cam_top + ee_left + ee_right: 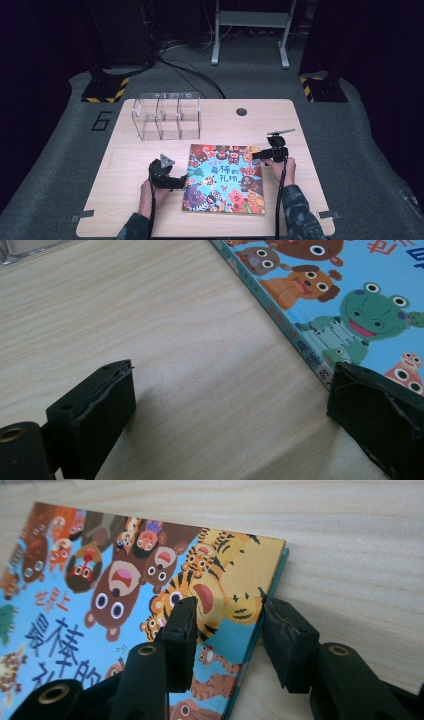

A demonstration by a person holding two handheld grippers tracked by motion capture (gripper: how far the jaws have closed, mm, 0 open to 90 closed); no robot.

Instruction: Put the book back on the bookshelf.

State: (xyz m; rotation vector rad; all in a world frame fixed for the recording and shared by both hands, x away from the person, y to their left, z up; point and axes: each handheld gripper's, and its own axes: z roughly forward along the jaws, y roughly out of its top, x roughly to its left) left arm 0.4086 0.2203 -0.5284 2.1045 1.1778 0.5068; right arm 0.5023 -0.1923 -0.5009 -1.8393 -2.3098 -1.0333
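Observation:
A colourful children's picture book (pixel 225 177) lies flat on the wooden table (pixel 130 165), its cover full of cartoon animals. My left gripper (pixel 179 183) sits low at the book's left edge, jaws wide apart. In the left gripper view (pixel 232 375) one jaw rests on bare wood and the other stands against the spine of the book (pixel 360 300). My right gripper (pixel 257 156) is at the upper right edge. In the right gripper view (pixel 226 605) its jaws straddle the edge of the book (pixel 125 580), one over the tiger picture and one beside the edge, with a gap between them.
A clear plastic organiser (pixel 167 117) with three compartments stands at the back left of the table. A dark round hole (pixel 241 111) marks the far middle. Beyond the table, cables and a metal stand (pixel 250 30) lie on the grey floor.

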